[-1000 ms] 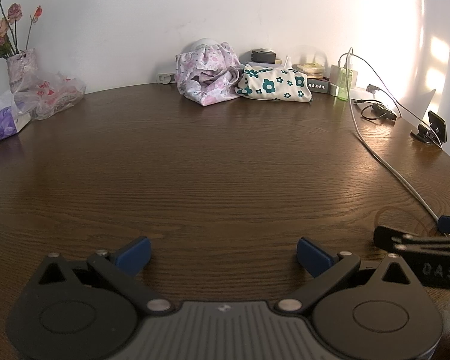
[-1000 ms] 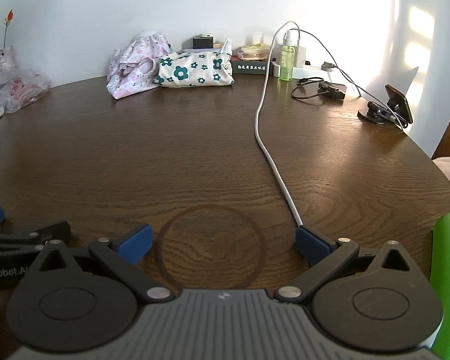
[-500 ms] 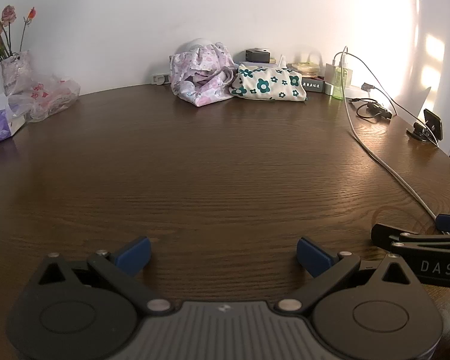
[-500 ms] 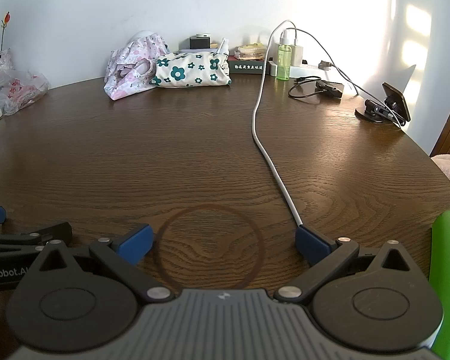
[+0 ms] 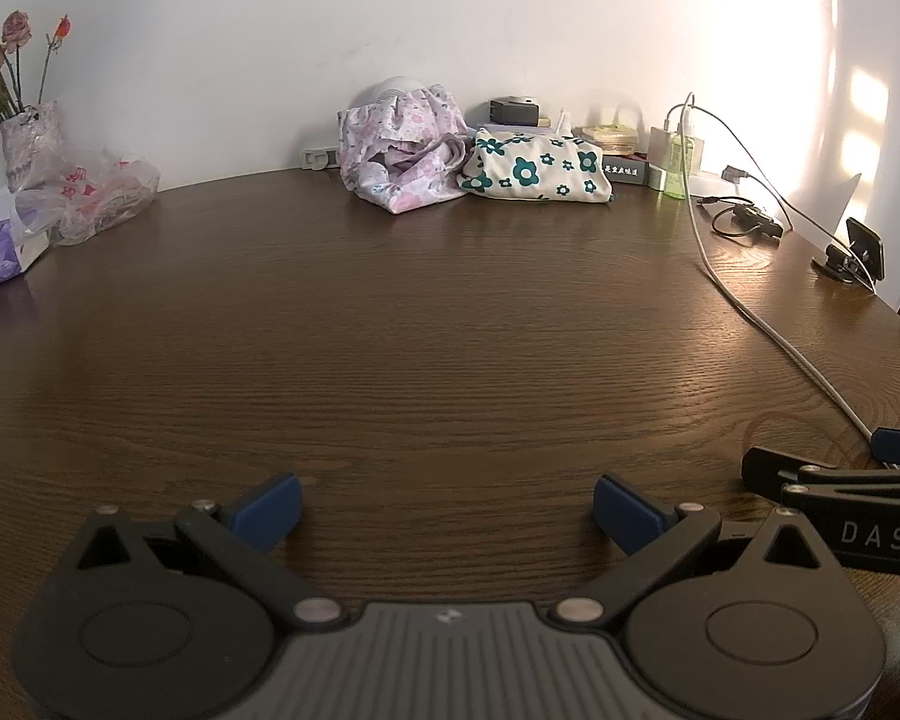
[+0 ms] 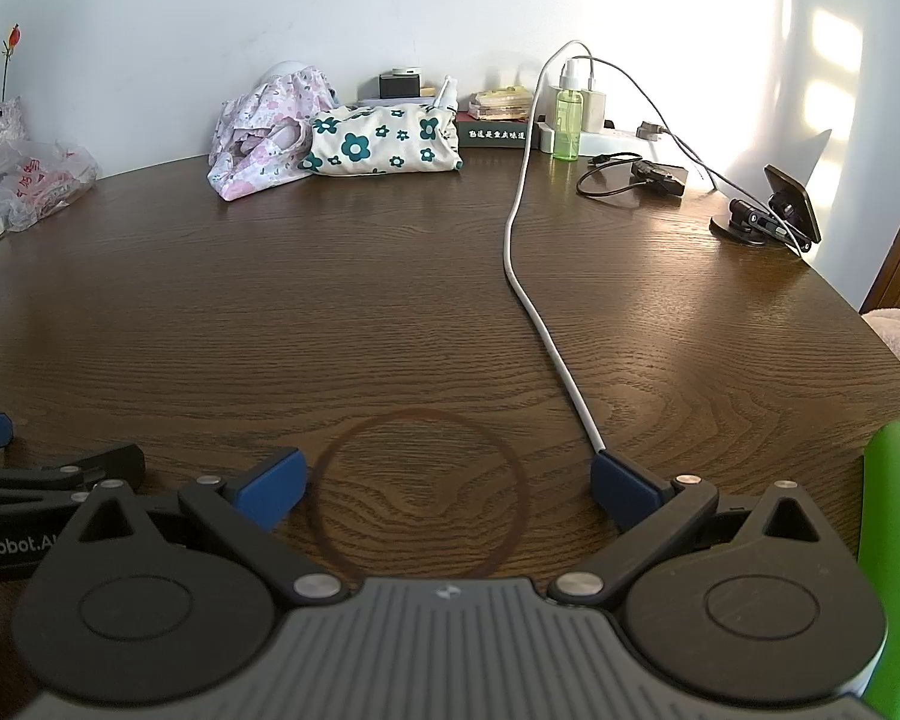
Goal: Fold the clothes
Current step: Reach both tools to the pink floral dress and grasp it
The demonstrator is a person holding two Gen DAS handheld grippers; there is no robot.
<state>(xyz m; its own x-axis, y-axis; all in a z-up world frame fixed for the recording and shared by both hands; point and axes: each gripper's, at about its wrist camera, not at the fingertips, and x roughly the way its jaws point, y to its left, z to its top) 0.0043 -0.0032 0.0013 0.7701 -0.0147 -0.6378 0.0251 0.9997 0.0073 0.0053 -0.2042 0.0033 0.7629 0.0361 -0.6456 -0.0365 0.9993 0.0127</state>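
A crumpled pink floral garment (image 5: pixel 399 156) lies at the far edge of the brown wooden table (image 5: pixel 426 324), next to a folded cream cloth with teal flowers (image 5: pixel 537 171). Both also show in the right wrist view, the pink garment (image 6: pixel 264 129) left of the cream cloth (image 6: pixel 384 141). My left gripper (image 5: pixel 447 507) is open and empty, low over the table's near side. My right gripper (image 6: pixel 447 483) is open and empty, close beside it on the right. Both are far from the clothes.
A white cable (image 6: pixel 534 276) runs from a charger at the back to my right gripper's right finger. A green bottle (image 6: pixel 568 123), books, a phone stand (image 6: pixel 774 210), a flower vase (image 5: pixel 27 138) and plastic bags (image 5: pixel 90 195) line the table's far edge. A green object (image 6: pixel 897 570) is near right.
Both grippers have risen and tilted slightly, so the far clothes sit a little lower and smaller in view. The jaws stay open and empty.
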